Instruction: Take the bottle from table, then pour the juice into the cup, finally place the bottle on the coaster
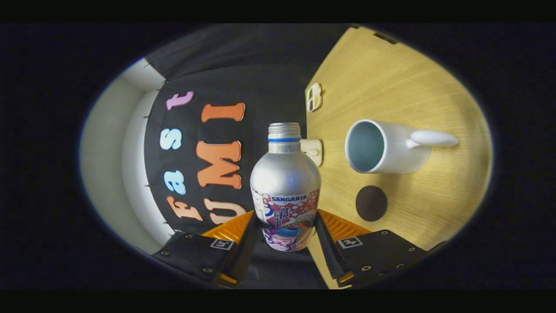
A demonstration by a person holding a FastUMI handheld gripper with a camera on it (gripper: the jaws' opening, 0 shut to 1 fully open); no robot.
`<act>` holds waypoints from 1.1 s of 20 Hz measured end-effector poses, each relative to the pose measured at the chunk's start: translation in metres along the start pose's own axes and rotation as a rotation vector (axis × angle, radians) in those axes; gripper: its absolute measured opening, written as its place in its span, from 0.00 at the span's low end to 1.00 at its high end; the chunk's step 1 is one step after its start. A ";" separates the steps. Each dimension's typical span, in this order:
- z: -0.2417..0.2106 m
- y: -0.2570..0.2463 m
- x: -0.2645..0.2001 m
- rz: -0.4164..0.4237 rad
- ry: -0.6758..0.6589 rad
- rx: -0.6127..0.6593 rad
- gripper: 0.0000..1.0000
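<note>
- Bottle (285, 187): a silver aluminium drink bottle with a threaded neck, a blue ring below the threads and a printed label round its lower body. It sits between the two fingers of the gripper (285, 234), which press on its lower body from both sides, so the gripper is clamped on it.
- The bottle's neck points away from the camera, and no cap is seen on the threads. Whether any liquid is inside cannot be told.
- The whole scene appears rolled to one side: the wooden table (434, 87) stands like a wall beside the bottle, and the bottle hangs in front of the black cloth of the booth, its body overlapping the table's edge.
- Cup (384, 147): a white mug with a pale bluish inside, standing on the table beyond the fingers, its open mouth facing toward the bottle and its handle pointing away from it. It looks empty, as far as the inside shows.
- Coaster (371, 203): a dark brown round disc lying flat on the table, just beside the cup and nearer to the fingers. It is apart from both the cup and the bottle, and nothing rests on it.
- Two small pale fittings (314, 96) sit at the table's edge, one behind the bottle's neck.
</note>
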State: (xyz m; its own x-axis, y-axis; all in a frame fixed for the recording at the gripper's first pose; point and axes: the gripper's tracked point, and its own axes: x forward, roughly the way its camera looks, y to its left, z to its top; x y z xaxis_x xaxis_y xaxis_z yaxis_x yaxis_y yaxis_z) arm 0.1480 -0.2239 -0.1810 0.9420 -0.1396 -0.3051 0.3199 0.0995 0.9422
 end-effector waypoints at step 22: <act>-0.014 0.007 0.021 -0.119 -0.136 -1.249 0.71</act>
State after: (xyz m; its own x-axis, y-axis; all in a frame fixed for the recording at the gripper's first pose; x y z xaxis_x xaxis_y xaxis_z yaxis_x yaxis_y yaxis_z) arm 0.1711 -0.2119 -0.1826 0.9067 -0.3040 -0.2924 0.3488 0.9302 0.1144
